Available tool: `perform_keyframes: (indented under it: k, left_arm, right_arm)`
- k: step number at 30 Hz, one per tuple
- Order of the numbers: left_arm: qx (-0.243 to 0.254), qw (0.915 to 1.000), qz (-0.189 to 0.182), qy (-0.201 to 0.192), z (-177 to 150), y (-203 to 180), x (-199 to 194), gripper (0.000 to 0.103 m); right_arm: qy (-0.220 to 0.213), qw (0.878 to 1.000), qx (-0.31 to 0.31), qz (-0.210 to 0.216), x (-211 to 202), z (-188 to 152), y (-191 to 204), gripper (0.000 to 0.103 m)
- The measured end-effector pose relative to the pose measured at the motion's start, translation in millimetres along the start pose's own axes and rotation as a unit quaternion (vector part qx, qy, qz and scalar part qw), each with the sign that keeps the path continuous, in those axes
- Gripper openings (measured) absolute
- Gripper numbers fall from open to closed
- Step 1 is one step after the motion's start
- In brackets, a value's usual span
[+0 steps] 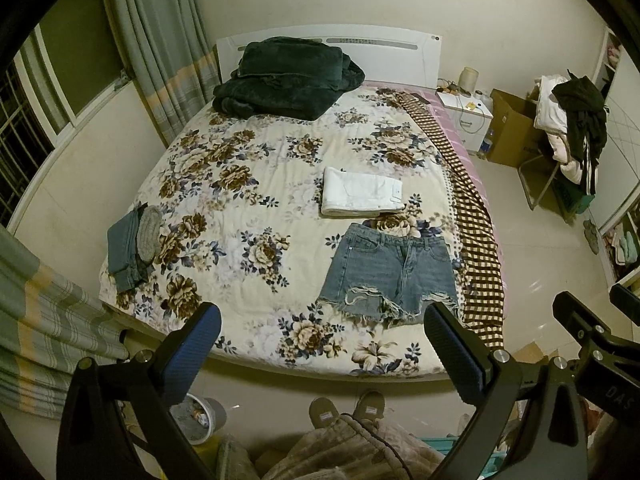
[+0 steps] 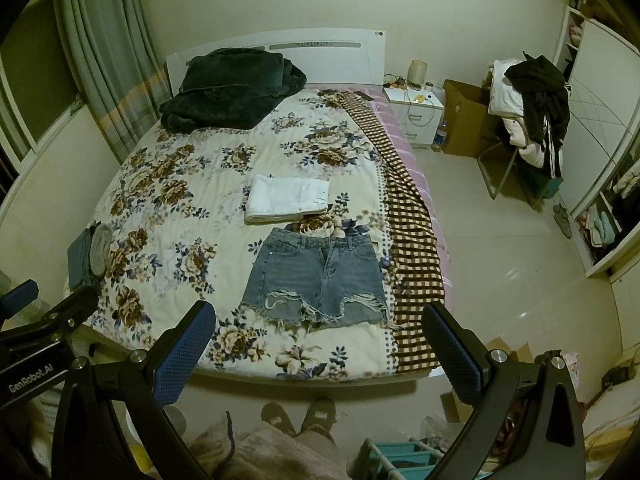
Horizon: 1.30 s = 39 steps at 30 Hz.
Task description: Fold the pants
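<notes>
- Two grippers – left gripper [image 1: 322,334] and right gripper [image 2: 320,332] – hung above the bed's foot, jaws spread wide, holding nothing.
- Denim shorts [image 2: 316,276] lay flat on the floral quilt [image 2: 192,184] near its foot edge, just beside folded white pants [image 2: 286,199].

The shorts [image 1: 390,274] are faded denim with frayed, ripped hems. The quilt [image 1: 248,184] is soft printed cotton. The blanket [image 1: 280,80] looks plush. The floor [image 2: 512,264] is glossy tile.

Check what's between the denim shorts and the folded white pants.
Only a bare strip of floral bedspread lies between the denim shorts and folded white pants; both wrist views show it.
</notes>
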<state>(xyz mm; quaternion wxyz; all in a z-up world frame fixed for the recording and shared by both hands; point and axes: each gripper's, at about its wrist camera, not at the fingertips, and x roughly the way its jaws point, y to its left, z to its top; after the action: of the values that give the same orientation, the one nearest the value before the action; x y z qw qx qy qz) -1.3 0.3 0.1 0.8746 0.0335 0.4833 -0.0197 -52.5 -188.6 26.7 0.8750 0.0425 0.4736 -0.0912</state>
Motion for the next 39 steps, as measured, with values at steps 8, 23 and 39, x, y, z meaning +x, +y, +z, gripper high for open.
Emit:
perform_keyframes:
  k: [8, 23, 39]
  left_arm:
    - [0.000, 1.0000, 0.000, 0.000, 0.0, 0.1, -0.2, 0.103]
    - [-0.004, 1.0000, 0.005, -0.005, 14.8, -0.4, 0.0, 0.103]
    - [-0.017, 0.9964, 0.075, 0.035, 57.7, -37.4, 196.7, 0.103]
  right_arm:
    - [0.004, 1.000, -0.002, 0.002, -4.7, 1.8, -0.9, 0.103]
    - [0.019, 1.000, -0.004, 0.001, 24.3, 1.0, 7.1, 0.103]
    - [0.118, 0.992, 0.047, -0.011, 221.9, 42.7, -66.8, 0.103]
